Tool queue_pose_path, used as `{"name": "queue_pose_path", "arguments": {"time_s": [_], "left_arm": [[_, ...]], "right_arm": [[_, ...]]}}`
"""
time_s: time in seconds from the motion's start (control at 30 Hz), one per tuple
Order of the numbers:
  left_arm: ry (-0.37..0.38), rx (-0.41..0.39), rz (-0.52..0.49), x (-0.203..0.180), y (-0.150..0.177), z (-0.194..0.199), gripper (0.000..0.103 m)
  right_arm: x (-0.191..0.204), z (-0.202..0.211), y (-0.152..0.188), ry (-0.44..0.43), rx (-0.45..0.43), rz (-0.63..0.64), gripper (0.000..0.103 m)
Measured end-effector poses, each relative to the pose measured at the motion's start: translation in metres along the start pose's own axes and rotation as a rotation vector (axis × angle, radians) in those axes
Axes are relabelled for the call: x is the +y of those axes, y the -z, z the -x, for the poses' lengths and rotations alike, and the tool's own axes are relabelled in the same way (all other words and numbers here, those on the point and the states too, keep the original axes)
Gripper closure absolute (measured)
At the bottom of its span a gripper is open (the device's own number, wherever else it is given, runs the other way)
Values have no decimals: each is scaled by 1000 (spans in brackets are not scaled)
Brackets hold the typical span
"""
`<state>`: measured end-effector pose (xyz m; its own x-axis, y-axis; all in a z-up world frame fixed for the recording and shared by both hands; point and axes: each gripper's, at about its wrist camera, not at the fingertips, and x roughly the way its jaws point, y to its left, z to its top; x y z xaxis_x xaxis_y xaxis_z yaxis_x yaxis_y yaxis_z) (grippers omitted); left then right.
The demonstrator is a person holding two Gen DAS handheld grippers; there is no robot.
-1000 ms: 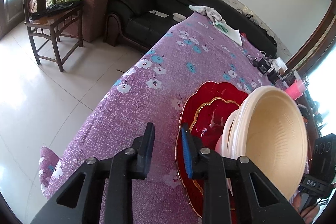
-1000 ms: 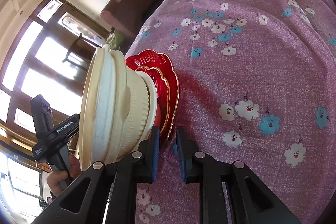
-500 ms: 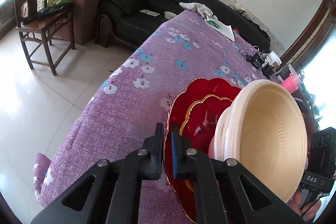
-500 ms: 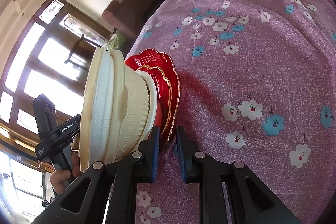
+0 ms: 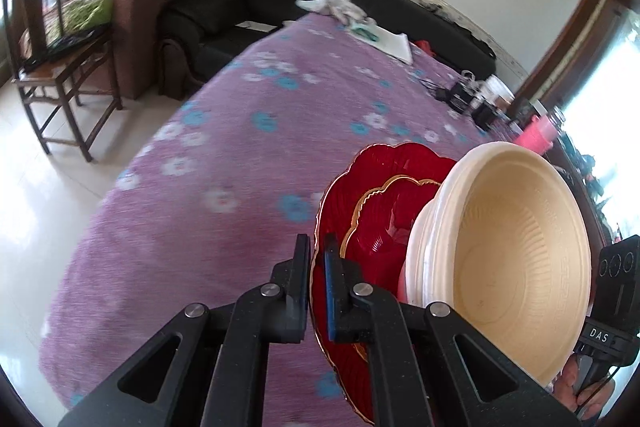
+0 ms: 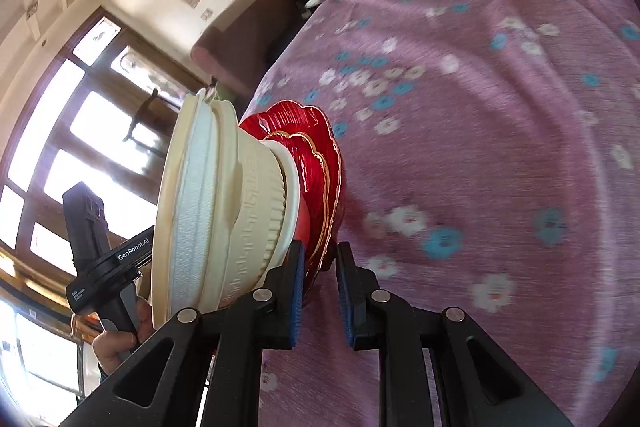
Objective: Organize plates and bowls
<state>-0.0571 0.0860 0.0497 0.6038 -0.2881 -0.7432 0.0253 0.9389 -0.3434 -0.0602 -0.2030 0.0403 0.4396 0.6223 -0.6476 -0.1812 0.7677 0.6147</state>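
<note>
in the left wrist view, the left gripper [image 5: 318, 291] is pinching the near rim of the big red plate [image 5: 344, 195]. its jaws have just been closing, and now the rim is squeezed tight between them. the plate is standing almost on its edge, just right of the gripper, over the purple flowered tablecloth [image 5: 208, 163]. a smaller red plate with a gold rim [image 5: 380, 223] is lying inside it, and the cream bowls [image 5: 520, 259] are sitting on top, opening to the right. the other gripper's black handle [image 5: 612, 307] is peeking in at the far right.

in the right wrist view, the right gripper [image 6: 320, 291] is clamping the other side of the red plates' rim [image 6: 324, 163]. here the nested cream bowls [image 6: 224, 211] are showing their ribbed outsides, to the left of the gripper. only this view is showing a hand [image 6: 120, 335] holding the left gripper's handle behind the bowls.

both grippers are touching the stack, one on each side, so i think the whole pile has to travel together and stay level.
</note>
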Motion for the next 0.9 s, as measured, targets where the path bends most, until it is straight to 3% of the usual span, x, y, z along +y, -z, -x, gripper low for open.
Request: {"name": "queue_pose_path", "arguments": {"time_s": [0.47, 0.6, 0.67, 0.9], "left_arm": [[80, 112, -165, -143, 19, -74, 96], [54, 95, -218, -168, 35, -89, 94], [29, 50, -249, -176, 40, -89, 94], [-1, -20, -274, -181, 45, -87, 94]], "right_arm": [[-94, 116, 10, 144, -221, -137, 86], [-116, 133, 12, 199, -272, -171, 86], [-121, 134, 12, 226, -283, -173, 86], [-134, 122, 16, 222, -307, -181, 87]]}}
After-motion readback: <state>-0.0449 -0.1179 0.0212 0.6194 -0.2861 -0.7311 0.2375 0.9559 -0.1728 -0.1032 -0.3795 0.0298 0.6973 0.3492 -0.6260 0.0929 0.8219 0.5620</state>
